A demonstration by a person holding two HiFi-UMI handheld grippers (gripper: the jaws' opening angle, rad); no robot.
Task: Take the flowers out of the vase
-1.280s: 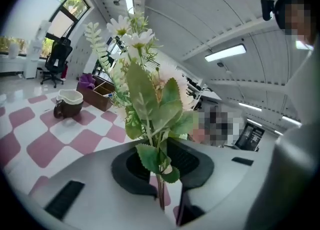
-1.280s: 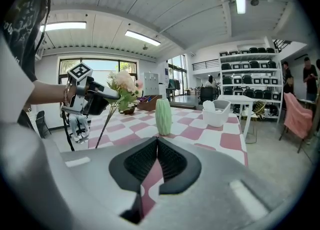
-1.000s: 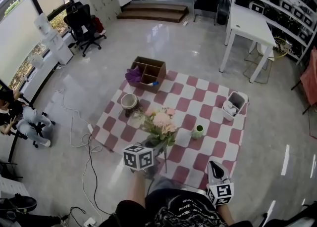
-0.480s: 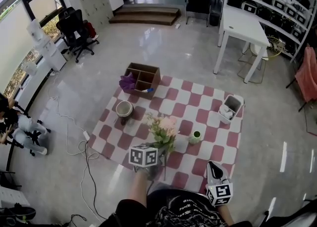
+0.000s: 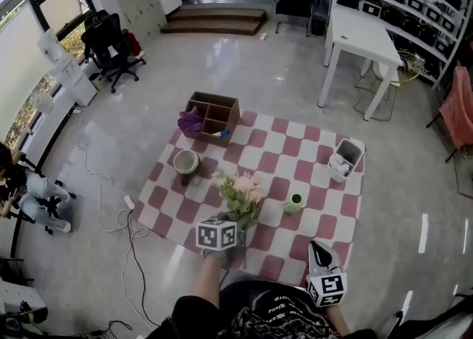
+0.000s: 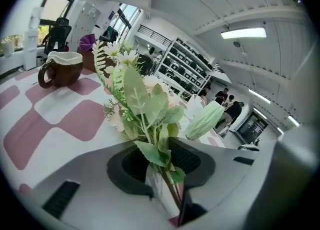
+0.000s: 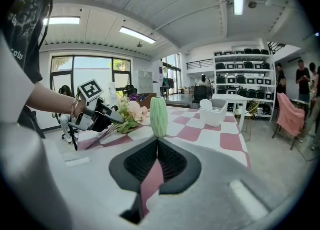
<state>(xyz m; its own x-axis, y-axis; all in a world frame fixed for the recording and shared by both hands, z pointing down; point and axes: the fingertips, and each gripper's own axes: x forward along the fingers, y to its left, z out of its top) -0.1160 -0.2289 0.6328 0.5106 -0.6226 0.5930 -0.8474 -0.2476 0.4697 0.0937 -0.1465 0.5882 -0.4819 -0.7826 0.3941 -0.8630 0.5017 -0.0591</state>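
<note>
Lowered since a second ago, the left gripper point(image 5: 235, 221) now sits closer to the checkered mat point(image 5: 325, 212), and the flowers point(image 5: 240, 191) have come down with it.

Left claw: its jaws have just been opening. The green stems still run between them, lying against one pad, with a strip of mat showing on the other side. The grip is released, not clenched.

Right claw: the right gripper point(image 5: 317, 245) hangs at the mat's near right edge with its jaws closed together and nothing between them.

Position of the flowers: out of the vase point(image 5: 295, 200), tilted low over the near-middle of the mat, with the blooms pointing far and the stems trailing near toward the mat's near edge. The ribbed green vase stands upright just right of the blooms and apart from them.

Clearances:
- Left of the flowers, a brown mug point(image 5: 185, 162) stands near the mat's left edge, with free squares between it and the blooms.
- A wooden box point(image 5: 219, 111) sits at the far left corner, half off the mat.
- A white basket point(image 5: 344, 159) sits at the far right edge.
- The mat's middle and right squares, between vase and basket, lie open.
- Beyond the left edge, cables point(image 5: 126, 216) trail across the floor.
- A white table point(image 5: 362, 31) stands well apart at the far right, with bare floor between it and the mat.
</note>
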